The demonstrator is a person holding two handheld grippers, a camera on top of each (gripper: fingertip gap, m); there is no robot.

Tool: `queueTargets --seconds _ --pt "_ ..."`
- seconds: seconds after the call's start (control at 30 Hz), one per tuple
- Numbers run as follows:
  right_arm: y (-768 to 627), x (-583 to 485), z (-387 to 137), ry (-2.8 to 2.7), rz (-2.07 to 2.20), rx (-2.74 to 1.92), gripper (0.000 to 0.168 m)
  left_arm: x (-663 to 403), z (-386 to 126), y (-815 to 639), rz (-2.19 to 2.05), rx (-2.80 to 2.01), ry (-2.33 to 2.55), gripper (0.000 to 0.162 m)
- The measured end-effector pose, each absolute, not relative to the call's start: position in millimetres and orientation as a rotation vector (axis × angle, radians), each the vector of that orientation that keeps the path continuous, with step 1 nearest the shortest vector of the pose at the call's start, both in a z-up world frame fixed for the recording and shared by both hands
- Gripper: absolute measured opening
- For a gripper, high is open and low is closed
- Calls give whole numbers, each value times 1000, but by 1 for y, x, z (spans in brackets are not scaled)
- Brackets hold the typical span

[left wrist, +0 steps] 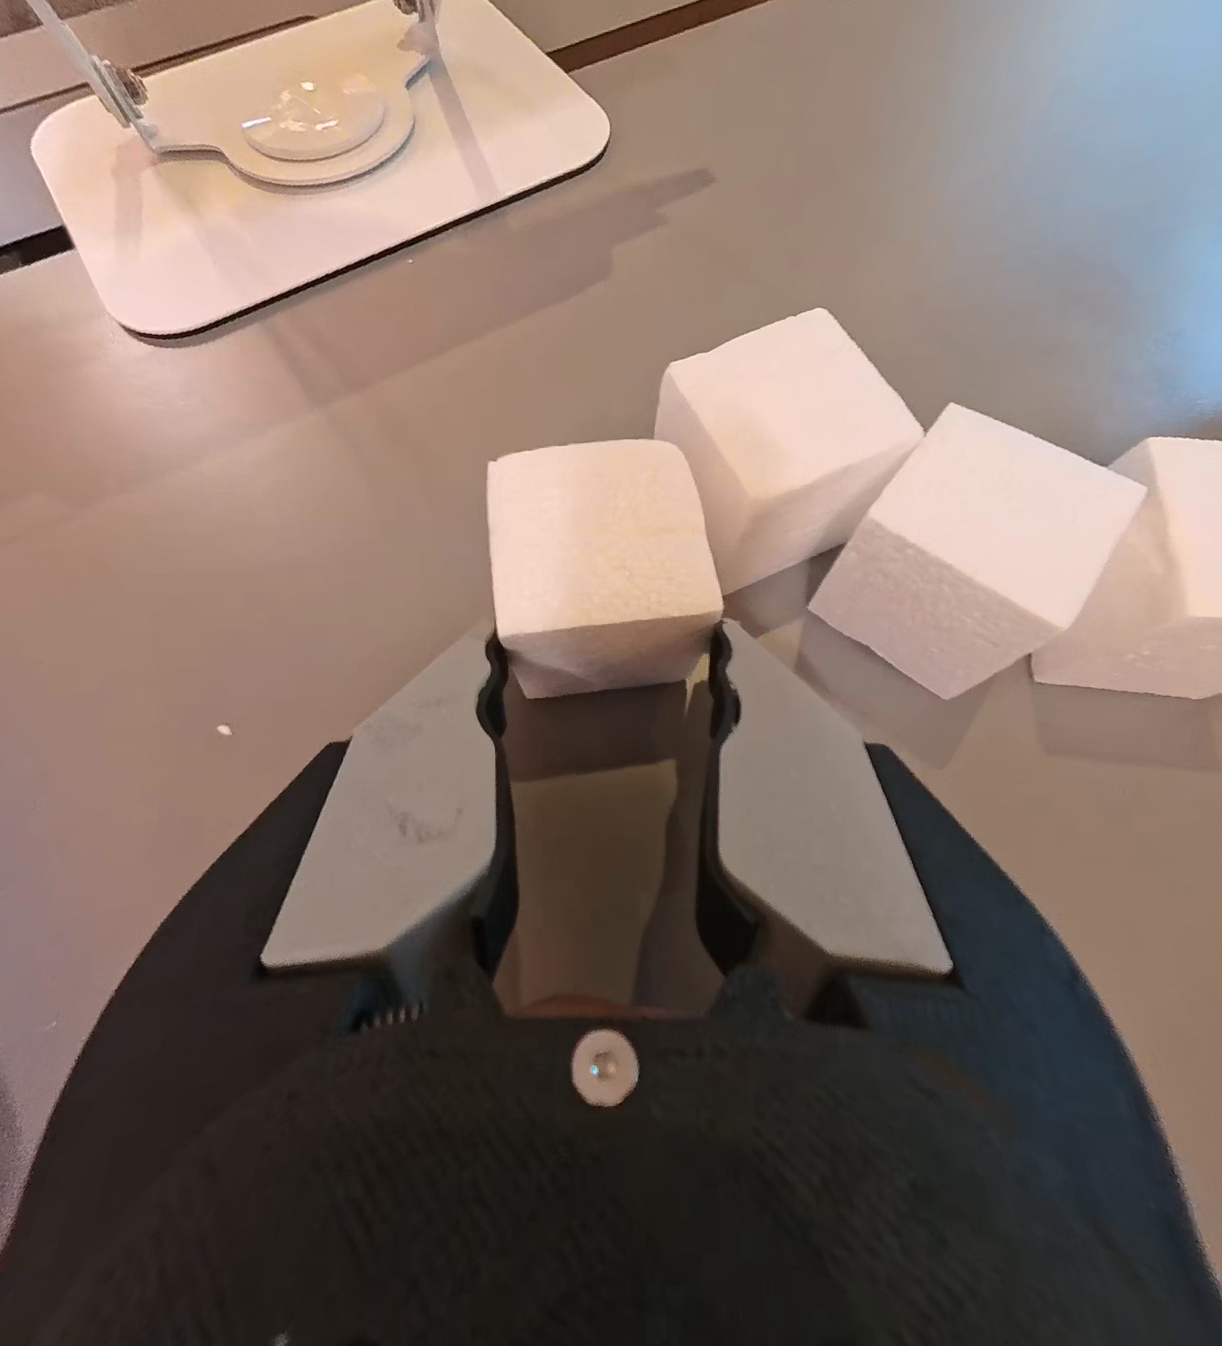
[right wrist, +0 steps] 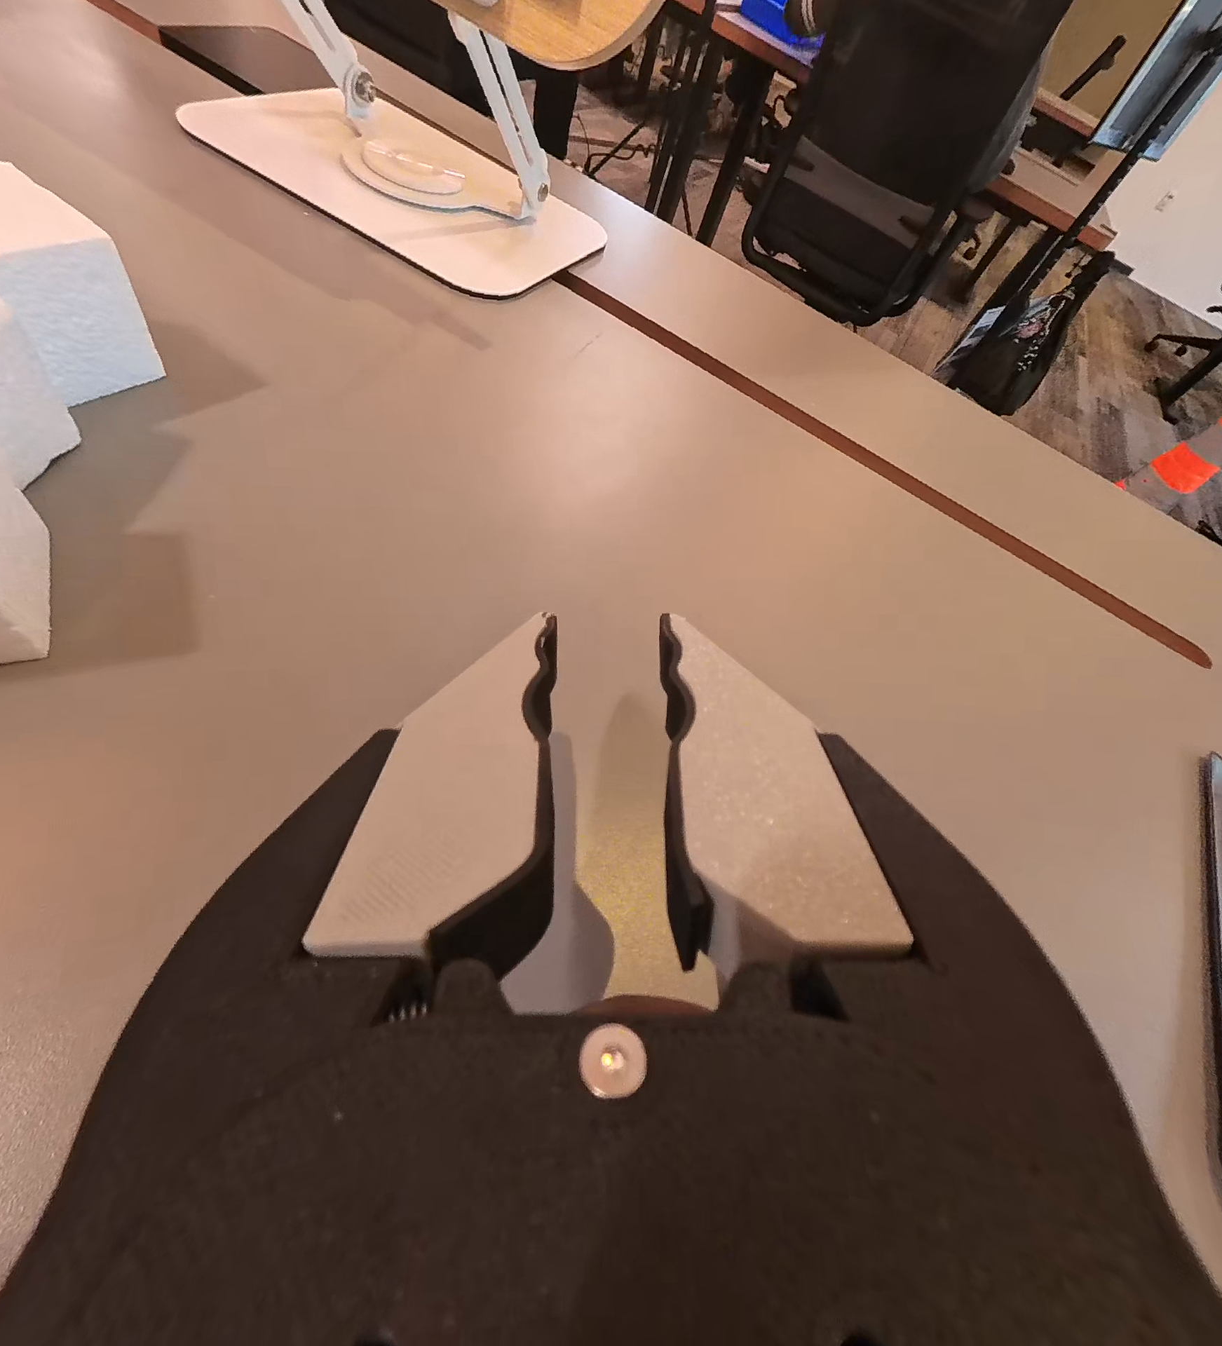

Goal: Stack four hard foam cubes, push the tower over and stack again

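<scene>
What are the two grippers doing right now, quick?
Left gripper: closed on a white foam cube, gripped at the fingertips.
Right gripper: open, holding nothing, over the table.

one cube [left wrist: 597,553] front-left, three cubes [left wrist: 986,546] behind-right in row, stand [left wrist: 316,182] far left on table [left wrist: 156,546]

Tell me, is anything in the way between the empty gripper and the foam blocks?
Nothing visible. The right gripper hovers open and empty over bare table. The foam cubes sit off to its left with only tabletop between. The left gripper already pinches one cube in its jaws.
</scene>
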State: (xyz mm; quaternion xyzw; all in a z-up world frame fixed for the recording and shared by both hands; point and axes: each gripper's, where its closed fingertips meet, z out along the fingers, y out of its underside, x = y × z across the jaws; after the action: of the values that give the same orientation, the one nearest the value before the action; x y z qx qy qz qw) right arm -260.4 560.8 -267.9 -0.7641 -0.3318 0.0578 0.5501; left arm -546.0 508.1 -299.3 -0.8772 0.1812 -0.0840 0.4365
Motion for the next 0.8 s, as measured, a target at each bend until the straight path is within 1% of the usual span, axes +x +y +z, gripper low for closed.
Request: queueTargets --seconds 0.33,0.8 --pt "560 -261 -269 -797 132 -1805 26 -552 -288 505 -273 -2145 396 54" --pt "558 -264 -269 -816 144 -1803 30 -559 -292 502 -179 -2176 432 54"
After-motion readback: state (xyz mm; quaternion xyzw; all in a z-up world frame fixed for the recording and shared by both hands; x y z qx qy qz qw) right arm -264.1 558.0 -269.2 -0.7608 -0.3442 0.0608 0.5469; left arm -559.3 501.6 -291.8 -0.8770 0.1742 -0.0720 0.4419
